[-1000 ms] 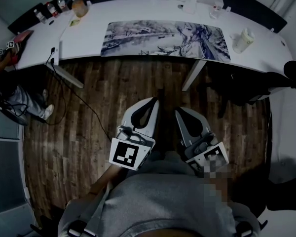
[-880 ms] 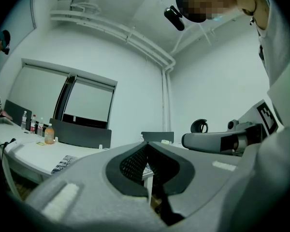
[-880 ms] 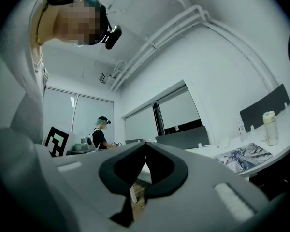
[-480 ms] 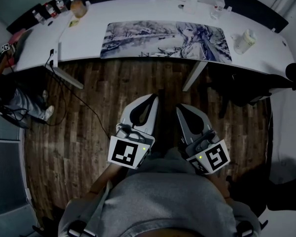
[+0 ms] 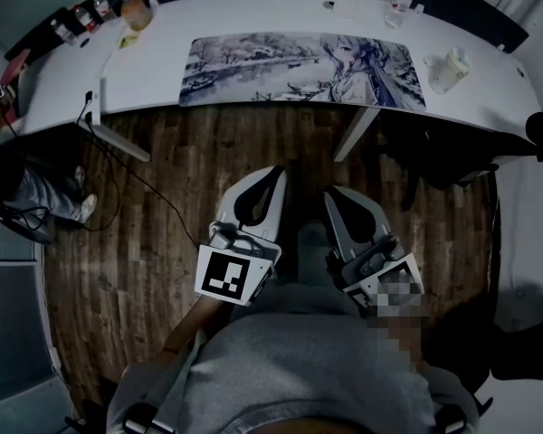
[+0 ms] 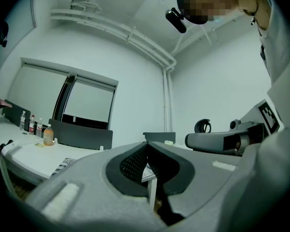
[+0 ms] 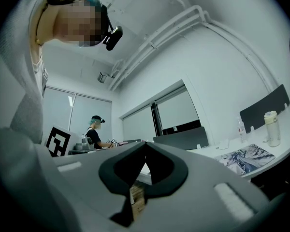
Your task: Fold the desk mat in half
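**Both grippers clenched, mat lying flat on the desk**

So the desk mat (image 5: pixel 303 69), the one with the printed artwork, lies flat and unfolded on the long white table (image 5: pixel 163 70), right along its near edge. The left gripper (image 5: pixel 276 172) and right gripper (image 5: pixel 331 193) hang side by side over the wood floor (image 5: pixel 154 206), well apart from the table and pointing toward it. Both have their jaws pressed together with nothing between them. A pale tumbler (image 5: pixel 448 69) stands just right of the mat, and some bottles (image 5: pixel 98 10) sit at the table's far left end.
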`<act>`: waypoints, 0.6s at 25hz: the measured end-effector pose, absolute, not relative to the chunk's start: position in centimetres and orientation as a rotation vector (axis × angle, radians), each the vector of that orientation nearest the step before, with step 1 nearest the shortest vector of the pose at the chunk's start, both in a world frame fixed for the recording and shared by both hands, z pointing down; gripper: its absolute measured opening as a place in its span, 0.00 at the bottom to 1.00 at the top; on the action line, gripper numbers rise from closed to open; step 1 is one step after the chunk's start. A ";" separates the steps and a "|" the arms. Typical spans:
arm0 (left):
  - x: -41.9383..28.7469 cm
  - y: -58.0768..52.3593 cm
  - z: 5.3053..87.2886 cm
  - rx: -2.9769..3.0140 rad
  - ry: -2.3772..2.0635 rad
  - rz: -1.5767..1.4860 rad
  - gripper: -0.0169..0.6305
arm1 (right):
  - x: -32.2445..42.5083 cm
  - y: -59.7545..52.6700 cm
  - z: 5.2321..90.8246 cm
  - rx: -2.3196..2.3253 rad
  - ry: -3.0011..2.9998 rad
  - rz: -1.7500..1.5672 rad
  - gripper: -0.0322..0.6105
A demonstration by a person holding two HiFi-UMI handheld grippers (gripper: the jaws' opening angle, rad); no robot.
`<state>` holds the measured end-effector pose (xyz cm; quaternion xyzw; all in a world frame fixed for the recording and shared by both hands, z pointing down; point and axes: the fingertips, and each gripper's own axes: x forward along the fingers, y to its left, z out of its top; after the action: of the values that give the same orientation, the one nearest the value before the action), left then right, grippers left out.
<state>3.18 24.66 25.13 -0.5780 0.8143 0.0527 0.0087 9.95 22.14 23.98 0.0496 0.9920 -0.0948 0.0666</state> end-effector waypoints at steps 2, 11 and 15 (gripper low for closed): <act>2.6 24.1 25.4 -1.800 2.556 0.159 0.02 | 9.4 21.6 24.1 0.158 2.991 -0.286 0.05; -1.9 19.8 25.5 -1.773 2.545 0.140 0.02 | 4.7 17.1 24.3 0.189 2.979 -0.277 0.05; -4.5 16.8 25.5 -1.764 2.543 0.144 0.02 | 2.2 13.9 24.5 0.194 2.977 -0.276 0.05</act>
<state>-4.52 16.78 25.49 -0.5693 0.8205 0.0466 0.0217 2.15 13.95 24.47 0.0646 0.9910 -0.0919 0.0724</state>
